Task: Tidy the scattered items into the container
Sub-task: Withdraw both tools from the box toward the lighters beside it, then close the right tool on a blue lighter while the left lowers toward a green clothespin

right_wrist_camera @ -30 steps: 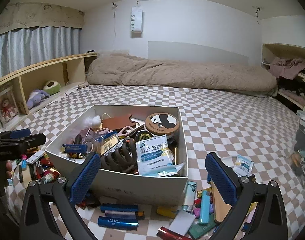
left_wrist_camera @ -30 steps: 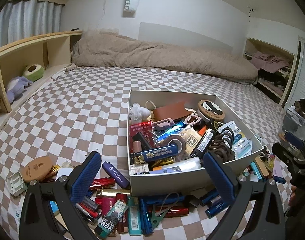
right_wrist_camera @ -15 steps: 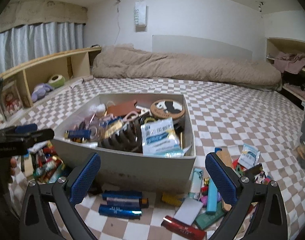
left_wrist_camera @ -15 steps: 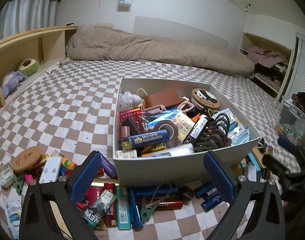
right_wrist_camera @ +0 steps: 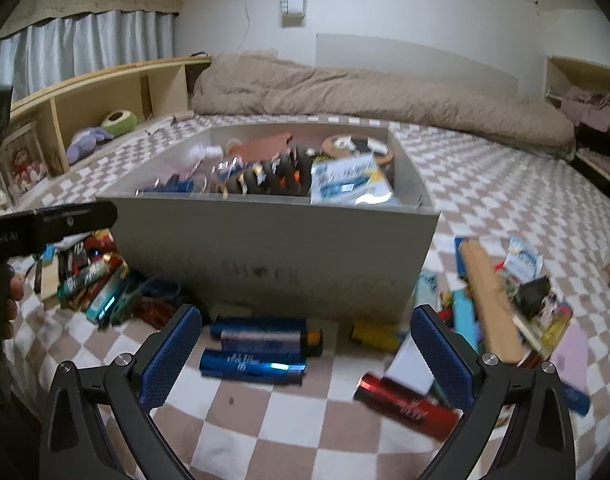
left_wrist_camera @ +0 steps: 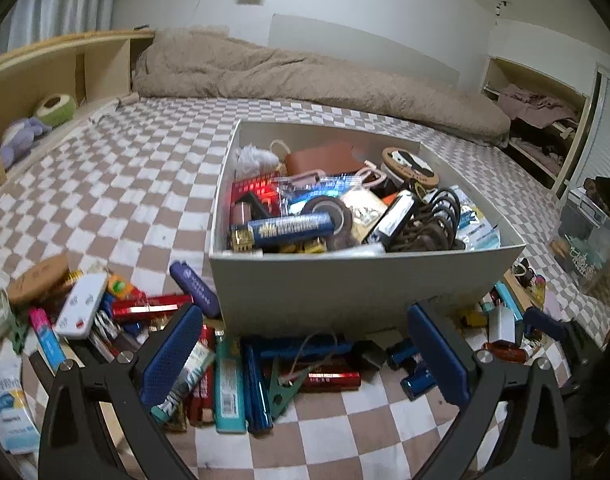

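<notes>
A grey box (left_wrist_camera: 345,280) full of small items stands on the checkered bed; it also shows in the right wrist view (right_wrist_camera: 273,248). Scattered lighters, tubes and clips lie along its front. My left gripper (left_wrist_camera: 305,354) is open and empty, low over a green clip (left_wrist_camera: 283,390) and a red tube (left_wrist_camera: 331,378). My right gripper (right_wrist_camera: 305,354) is open and empty, low over blue tubes (right_wrist_camera: 253,364) in front of the box. A red tube (right_wrist_camera: 405,404) lies to its right.
A pile of lighters and a white case (left_wrist_camera: 83,300) lies left of the box. A wooden strip (right_wrist_camera: 491,300) and packets lie to its right. A beige duvet (left_wrist_camera: 305,72) lies at the back. Wooden shelves (left_wrist_camera: 57,68) run along the left. The left gripper's arm (right_wrist_camera: 49,220) crosses the right wrist view.
Both grippers have dropped lower and moved closer to the items in front of the box. Both jaws stay open and empty.
</notes>
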Tool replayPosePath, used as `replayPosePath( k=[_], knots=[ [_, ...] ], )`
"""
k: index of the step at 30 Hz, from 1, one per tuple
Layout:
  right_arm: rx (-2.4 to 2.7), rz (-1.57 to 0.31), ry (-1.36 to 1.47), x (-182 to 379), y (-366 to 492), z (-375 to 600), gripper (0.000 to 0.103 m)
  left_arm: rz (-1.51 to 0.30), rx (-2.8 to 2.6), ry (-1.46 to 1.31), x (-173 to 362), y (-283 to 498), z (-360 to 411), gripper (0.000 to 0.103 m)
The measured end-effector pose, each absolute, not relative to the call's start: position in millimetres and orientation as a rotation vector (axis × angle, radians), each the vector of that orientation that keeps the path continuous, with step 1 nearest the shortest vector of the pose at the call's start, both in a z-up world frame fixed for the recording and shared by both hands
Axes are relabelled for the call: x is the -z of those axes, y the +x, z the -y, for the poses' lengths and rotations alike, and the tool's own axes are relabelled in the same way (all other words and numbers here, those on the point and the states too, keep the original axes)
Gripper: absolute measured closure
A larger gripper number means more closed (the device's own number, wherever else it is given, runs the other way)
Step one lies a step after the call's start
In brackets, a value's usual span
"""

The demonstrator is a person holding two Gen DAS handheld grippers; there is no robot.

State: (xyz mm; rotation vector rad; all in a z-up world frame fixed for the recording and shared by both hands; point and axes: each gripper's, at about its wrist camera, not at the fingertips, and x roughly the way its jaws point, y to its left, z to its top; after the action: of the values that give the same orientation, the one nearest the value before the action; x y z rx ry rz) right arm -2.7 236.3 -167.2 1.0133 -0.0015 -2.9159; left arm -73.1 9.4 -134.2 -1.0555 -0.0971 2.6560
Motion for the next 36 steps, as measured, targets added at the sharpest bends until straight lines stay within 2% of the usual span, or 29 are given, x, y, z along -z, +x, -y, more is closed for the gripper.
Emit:
replayPosePath(
  k=[10, 15, 19, 24, 30, 32, 34, 36],
  knots=[
    [2.82, 0.04, 1.134, 199.9, -6.9, -219.4, 0.0, 0.082, -2.721, -1.18, 164.9, -58.7, 13.1, 0.0],
    [2.77, 0.123, 1.215, 211.3, -11.8, -214.7, 0.0, 0.036, -2.727, -1.24, 174.9, -52.7, 17.9, 0.0],
    [2.756, 0.189, 1.264, 217.8, -15.6, -211.7, 0.0, 0.07, -2.714, -1.265, 178.6, -51.7, 23.9, 0.0],
    [2.785, 0.159, 1.28, 220.4, -20.0, -206.2, 0.0, 0.096, -2.699, -1.278, 180.6, -52.6, 25.0, 0.0],
    [2.844, 0.031, 1.299, 225.4, -20.9, -198.9, 0.0, 0.098, -2.675, -1.286, 184.5, -53.2, 19.5, 0.0],
    [2.86, 0.032, 1.292, 224.5, -19.1, -201.9, 0.008, 0.089, -2.666, -1.279, 185.5, -53.5, 16.1, 0.0],
    [2.866, 0.052, 1.288, 224.0, -17.9, -206.5, 0.02, 0.083, -2.656, -1.274, 187.3, -53.8, 12.4, 0.0],
    [2.862, 0.058, 1.285, 223.0, -16.6, -209.9, 0.02, 0.073, -2.651, -1.26, 188.6, -53.5, 9.4, 0.0]
  ],
)
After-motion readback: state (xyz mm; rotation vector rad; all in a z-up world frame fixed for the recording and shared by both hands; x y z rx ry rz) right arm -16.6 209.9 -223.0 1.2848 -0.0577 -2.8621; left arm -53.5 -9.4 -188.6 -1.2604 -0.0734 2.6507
